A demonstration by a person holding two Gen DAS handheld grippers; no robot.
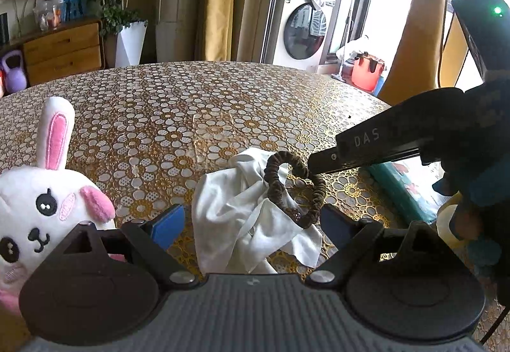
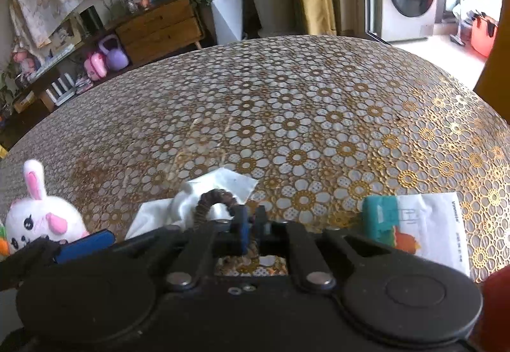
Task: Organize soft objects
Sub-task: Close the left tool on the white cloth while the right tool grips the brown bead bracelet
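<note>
- The brown ruched fabric hair scrunchie (image 1: 295, 189) lies half on the crumpled white cloth (image 1: 251, 218), half on the gold floral lace tabletop (image 1: 191, 103); its loop stretches from the far right end toward the near middle.
- The right gripper (image 2: 251, 219) has its jaws nearly shut, pinching the loop's far right end.
- The left gripper (image 1: 251, 221) hovers with jaws wide open, straddling cloth and scrunchie without touching.
- A white plush rabbit with pink ears (image 1: 47, 192) sits to the left.

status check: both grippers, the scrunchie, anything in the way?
Right gripper shut on brown scrunchie. Left gripper open, empty, jaws either side of white cloth. Scrunchie lies partly on that cloth. Plush bunny sits clear.
</note>
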